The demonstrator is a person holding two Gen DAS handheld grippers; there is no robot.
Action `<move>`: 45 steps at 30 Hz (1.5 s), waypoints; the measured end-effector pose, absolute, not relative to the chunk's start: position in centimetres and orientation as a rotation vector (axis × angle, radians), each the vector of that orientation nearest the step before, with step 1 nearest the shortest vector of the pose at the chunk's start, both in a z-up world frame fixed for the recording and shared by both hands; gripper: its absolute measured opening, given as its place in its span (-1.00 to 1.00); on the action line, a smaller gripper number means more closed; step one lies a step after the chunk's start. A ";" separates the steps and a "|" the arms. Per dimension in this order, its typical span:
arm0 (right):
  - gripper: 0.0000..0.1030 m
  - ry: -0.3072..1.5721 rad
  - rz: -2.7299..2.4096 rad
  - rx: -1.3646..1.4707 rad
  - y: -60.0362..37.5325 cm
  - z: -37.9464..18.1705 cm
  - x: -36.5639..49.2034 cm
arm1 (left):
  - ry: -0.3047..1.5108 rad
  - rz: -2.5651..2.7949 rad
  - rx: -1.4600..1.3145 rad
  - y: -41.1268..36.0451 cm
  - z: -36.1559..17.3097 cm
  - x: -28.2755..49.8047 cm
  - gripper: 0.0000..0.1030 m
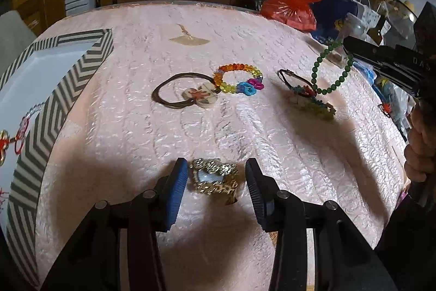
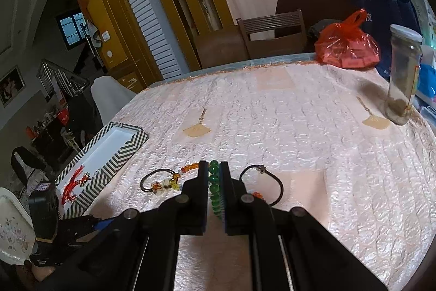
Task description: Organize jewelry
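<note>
Straddling a gold brooch (image 1: 214,179), the left tongs (image 1: 216,191) stand open, one blue pad on either side and neither touching it; the brooch lies flat on the pink quilted surface (image 1: 245,26). In my judgement this spread is set for a pinch across the brooch's width.

The chevron tray (image 1: 62,100) is taken as landmark. It sits at the surface's left edge and already contains a red tasselled ornament (image 2: 73,183), which suggests it is the collecting point for the jewelry. The brooch lies near the tray, toward the right.

Further right and beyond the brooch, a brown hair tie (image 1: 182,92) with a pale charm touches a multicoloured bead bracelet (image 1: 239,78). Well to the right of the tray, a second dark hair tie (image 1: 305,89) with coloured ornament rests on the surface.

Above that tie, the right tongs (image 2: 214,192) are clamped on a green bead bracelet (image 1: 331,67), whose loop hangs free below the tips. The grip takes a short run of beads, so the loop can swing; carriage to the tray looks likely.

Farthest off, a fan-shaped pendant (image 1: 189,40) lies alone beyond the tray.
</note>
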State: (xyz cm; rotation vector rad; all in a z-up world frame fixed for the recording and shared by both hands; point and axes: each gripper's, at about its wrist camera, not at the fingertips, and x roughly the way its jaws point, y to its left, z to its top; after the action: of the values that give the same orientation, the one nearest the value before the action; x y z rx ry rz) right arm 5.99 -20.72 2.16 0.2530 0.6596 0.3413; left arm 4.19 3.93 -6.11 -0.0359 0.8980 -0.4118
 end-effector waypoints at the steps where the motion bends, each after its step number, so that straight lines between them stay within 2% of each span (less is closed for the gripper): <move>1: -0.85 0.663 0.339 0.255 -20.8 2.1 6.0 | 0.897 -0.408 -0.029 3.8 -6.1 4.2 0.22; 3: -0.85 0.667 0.333 0.254 -20.8 2.0 6.1 | 0.897 -0.400 -0.021 3.7 -6.1 4.1 0.07; 8: -0.85 0.676 0.316 0.248 -21.0 1.7 6.3 | 0.899 -0.395 -0.038 4.2 -5.9 3.8 0.02; 9: -0.85 0.676 0.313 0.249 -21.0 1.7 6.3 | 0.890 -0.395 -0.051 4.4 -5.5 3.6 -0.22; 11: -0.85 0.670 0.314 0.254 -21.1 1.9 6.2 | 0.861 -0.415 -0.085 4.9 -4.1 3.4 -0.32; 20: -0.85 0.645 0.313 0.258 -21.1 2.8 5.7 | 0.782 -0.426 -0.085 5.3 -0.6 3.0 -0.33; 45: -0.85 0.696 0.283 0.162 -18.7 2.7 4.8 | 0.765 -0.381 -0.120 6.9 0.9 3.0 -0.33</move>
State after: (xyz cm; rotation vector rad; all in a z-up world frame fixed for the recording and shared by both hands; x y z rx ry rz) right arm 4.82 -18.70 2.71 0.1616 0.6961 0.2834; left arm 3.02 6.87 0.93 -0.1198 0.7648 -0.3812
